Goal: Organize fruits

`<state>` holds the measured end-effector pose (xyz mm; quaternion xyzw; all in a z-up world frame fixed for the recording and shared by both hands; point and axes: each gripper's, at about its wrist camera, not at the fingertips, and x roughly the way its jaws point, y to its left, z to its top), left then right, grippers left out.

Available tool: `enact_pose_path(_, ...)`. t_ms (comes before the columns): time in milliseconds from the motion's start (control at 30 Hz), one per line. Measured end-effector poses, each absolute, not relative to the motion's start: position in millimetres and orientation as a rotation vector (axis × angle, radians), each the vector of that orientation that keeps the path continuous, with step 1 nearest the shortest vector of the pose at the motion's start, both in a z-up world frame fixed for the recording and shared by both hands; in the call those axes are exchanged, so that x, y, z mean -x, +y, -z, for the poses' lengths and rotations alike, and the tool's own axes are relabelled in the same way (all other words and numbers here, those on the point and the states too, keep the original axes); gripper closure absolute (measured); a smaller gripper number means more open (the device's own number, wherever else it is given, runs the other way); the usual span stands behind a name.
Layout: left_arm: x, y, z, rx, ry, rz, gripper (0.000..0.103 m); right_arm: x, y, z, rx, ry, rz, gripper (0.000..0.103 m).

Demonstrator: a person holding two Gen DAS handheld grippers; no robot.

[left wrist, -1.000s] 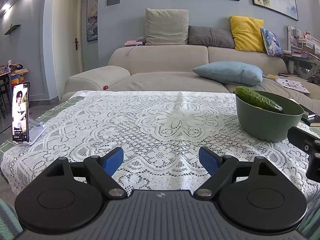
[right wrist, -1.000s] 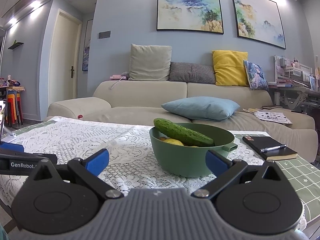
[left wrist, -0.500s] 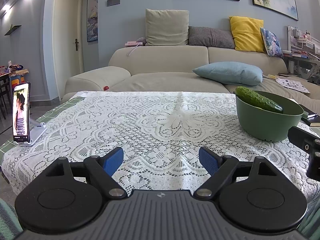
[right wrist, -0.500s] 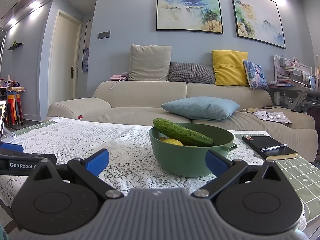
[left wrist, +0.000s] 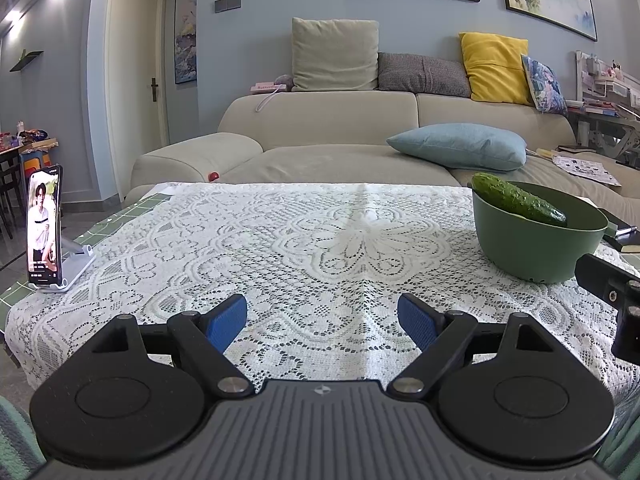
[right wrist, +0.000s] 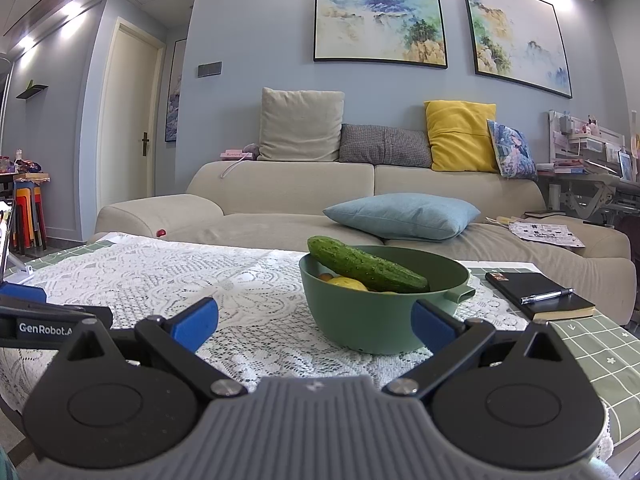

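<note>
Both tongs gape wide and carry nothing, poised low over the bench [left wrist: 332, 240]: left tongs [left wrist: 322, 322] face bare lace, right tongs [right wrist: 314, 322] aim at the bowl [right wrist: 372, 320], likely because the fruit sits there. A cucumber [right wrist: 366, 266] leans on the bowl's 10 o'clock rim. Only the right view shows a yellow fruit [right wrist: 346, 283] beneath it and a notebook [right wrist: 538, 294] at 3 o'clock; only the left shows a phone [left wrist: 43, 226] at 9 o'clock.
</note>
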<state>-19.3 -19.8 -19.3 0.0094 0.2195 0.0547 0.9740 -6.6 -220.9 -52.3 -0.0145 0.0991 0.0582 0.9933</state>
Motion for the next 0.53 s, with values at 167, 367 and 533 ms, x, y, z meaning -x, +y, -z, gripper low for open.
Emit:
enact_pose_path(167,20.1,-19.3,18.8,-0.019,0.445,-0.109,0.003,6.7,-220.8,52.2,0.029,0.199,-0.117,0.004)
enact_pose_path(367,20.2,-19.0,18.4,-0.020,0.446,-0.112,0.003,6.8,-220.8,52.2,0.030,0.199,-0.116,0.004)
enact_pose_path(533,20.2,-19.3,18.3,-0.020,0.447,-0.111,0.003,6.8,-220.6,52.1,0.029,0.199,-0.116,0.004)
